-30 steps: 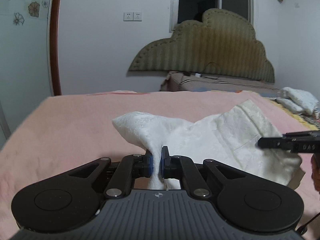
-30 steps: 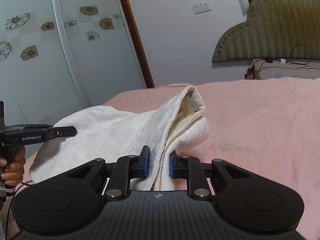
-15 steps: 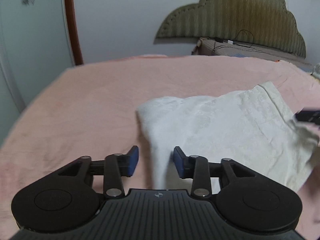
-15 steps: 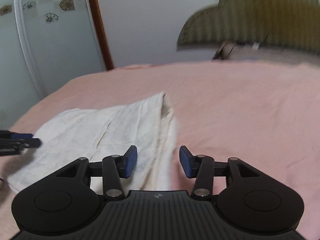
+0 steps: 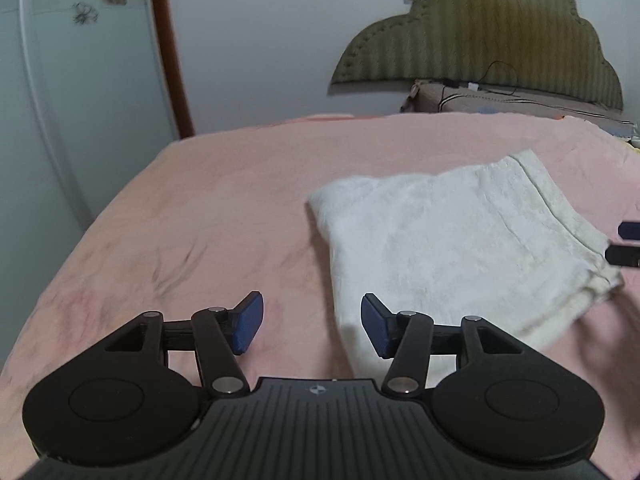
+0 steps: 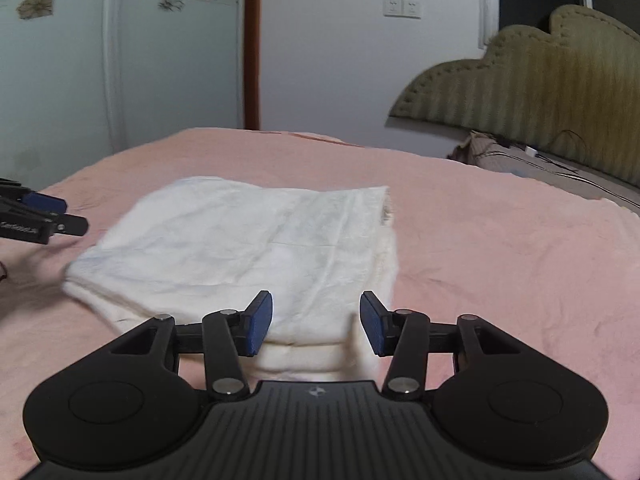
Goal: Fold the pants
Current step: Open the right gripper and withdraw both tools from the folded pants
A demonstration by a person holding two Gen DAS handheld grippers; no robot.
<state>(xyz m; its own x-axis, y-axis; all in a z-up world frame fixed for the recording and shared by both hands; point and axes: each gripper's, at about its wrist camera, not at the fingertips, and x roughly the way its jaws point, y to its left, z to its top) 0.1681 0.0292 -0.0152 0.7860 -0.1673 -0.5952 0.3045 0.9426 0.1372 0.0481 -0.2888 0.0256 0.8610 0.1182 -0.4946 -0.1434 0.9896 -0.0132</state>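
The white pants [image 5: 452,240] lie folded in a flat rectangle on the pink bed [image 5: 224,216]. My left gripper [image 5: 312,326] is open and empty, just off the pants' near left corner. My right gripper [image 6: 316,326] is open and empty above the near edge of the pants [image 6: 256,248]. The right gripper's tips show at the right edge of the left wrist view [image 5: 626,242]. The left gripper shows at the left edge of the right wrist view [image 6: 44,220]. Neither touches the cloth.
The pink bed [image 6: 500,248] stretches around the pants. An olive headboard [image 5: 480,36] leans on the far wall above a cushion with cables [image 5: 504,100]. A wardrobe with flower decals [image 6: 52,68] stands at the left.
Both grippers have opened and let go of the pants. The cloth, bunched and lifted a second ago, now lies flat and folded. Both grippers have drawn back from it.
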